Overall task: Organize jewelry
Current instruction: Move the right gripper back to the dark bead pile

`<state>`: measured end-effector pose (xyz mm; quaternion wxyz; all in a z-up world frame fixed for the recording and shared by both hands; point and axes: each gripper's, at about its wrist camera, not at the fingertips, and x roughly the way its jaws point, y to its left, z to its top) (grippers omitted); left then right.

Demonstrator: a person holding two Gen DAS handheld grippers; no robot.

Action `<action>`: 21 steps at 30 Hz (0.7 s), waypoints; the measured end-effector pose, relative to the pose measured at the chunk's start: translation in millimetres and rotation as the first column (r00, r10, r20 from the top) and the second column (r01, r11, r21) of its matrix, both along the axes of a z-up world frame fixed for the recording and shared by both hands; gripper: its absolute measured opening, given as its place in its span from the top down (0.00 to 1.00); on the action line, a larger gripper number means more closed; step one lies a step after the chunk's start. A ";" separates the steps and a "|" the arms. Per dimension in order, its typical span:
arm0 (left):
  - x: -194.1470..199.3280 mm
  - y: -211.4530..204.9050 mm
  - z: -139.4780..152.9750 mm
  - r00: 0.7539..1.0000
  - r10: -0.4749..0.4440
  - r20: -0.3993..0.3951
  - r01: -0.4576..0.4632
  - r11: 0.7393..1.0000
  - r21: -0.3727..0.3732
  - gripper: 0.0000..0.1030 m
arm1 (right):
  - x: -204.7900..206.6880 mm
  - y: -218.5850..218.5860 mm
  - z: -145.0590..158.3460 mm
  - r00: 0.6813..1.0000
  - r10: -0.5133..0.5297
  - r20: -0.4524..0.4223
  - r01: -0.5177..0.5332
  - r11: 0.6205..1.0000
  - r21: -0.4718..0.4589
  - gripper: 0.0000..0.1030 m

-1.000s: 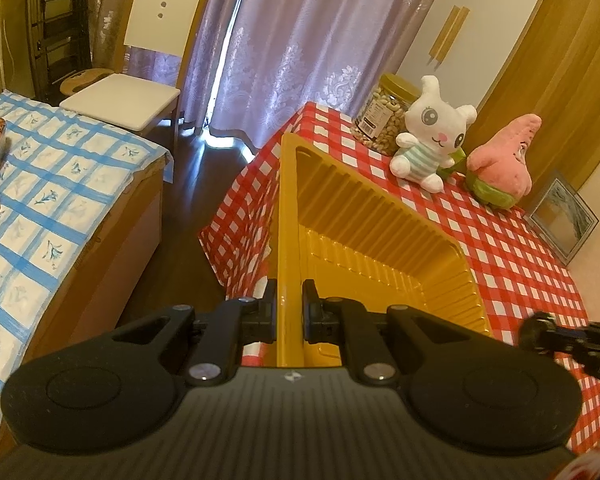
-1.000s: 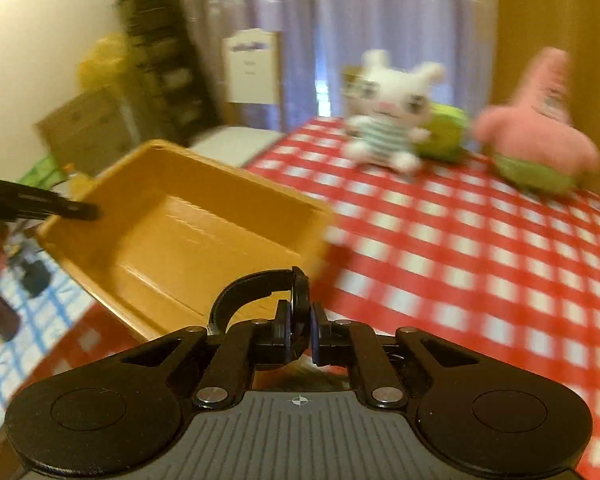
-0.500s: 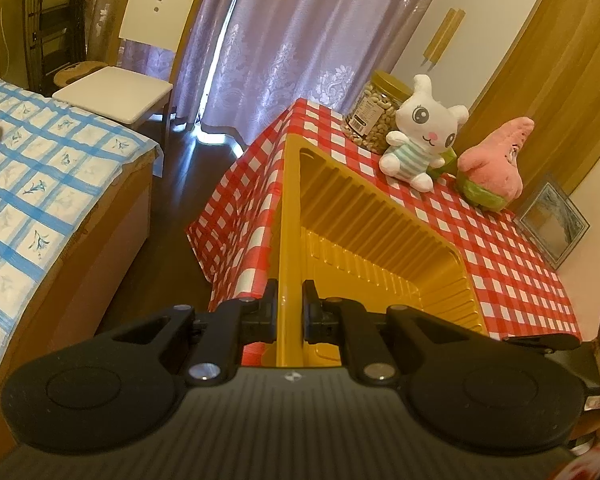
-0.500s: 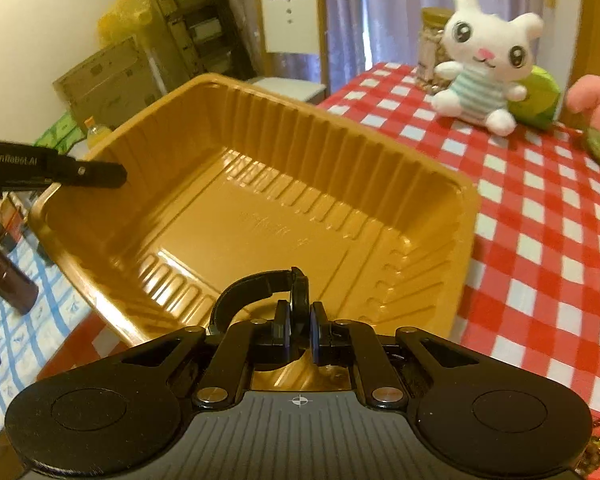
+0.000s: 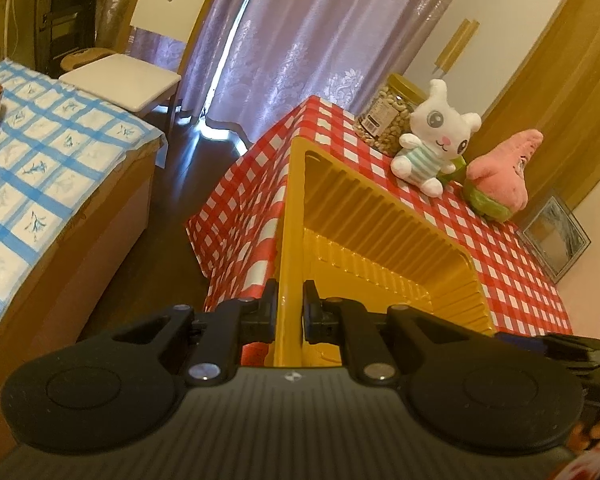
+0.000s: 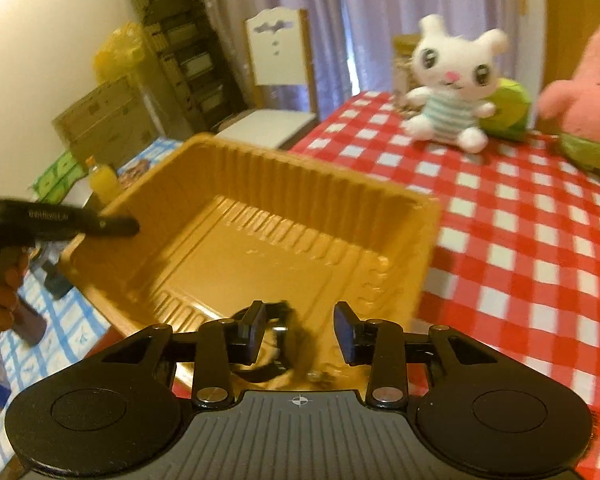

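Observation:
A gold ribbed plastic tray (image 5: 380,240) sits at the near corner of the red-checked table (image 5: 512,264). My left gripper (image 5: 288,312) is shut on the tray's near rim. In the right wrist view the tray (image 6: 268,232) lies ahead and my right gripper (image 6: 300,330) is open over its near end. A dark ring-shaped jewelry piece (image 6: 284,340), blurred, lies between and below the fingers, inside the tray. The left gripper (image 6: 112,226) shows at the tray's left rim.
A white bunny plush (image 5: 432,140), a pink star plush (image 5: 500,176) and a nut jar (image 5: 388,116) stand at the table's back. A framed picture (image 5: 556,240) leans at the right. A blue-checked surface (image 5: 40,168) and a white chair (image 5: 132,76) are to the left.
My right gripper has opened and let go of the dark ring-shaped piece, which now lies in the tray. The left gripper still grips the tray's rim.

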<state>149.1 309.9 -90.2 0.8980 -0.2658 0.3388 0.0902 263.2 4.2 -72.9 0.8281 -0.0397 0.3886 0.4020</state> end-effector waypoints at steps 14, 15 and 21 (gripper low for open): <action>-29.6 10.5 -34.4 0.992 0.098 0.074 -0.088 0.988 -0.129 0.63 | 2.4 -64.9 3.8 0.988 -0.152 0.010 0.153 0.987 -0.044 0.63; -34.2 8.0 -34.6 0.990 0.118 0.082 -0.108 0.987 -0.120 0.63 | 2.1 -66.9 2.9 0.987 -0.159 0.002 0.158 0.986 -0.045 0.63; -49.1 -9.4 -40.7 0.971 0.215 0.102 -0.203 0.972 -0.118 0.64 | 1.1 -70.1 -1.0 0.986 -0.168 -0.019 0.167 0.985 -0.050 0.63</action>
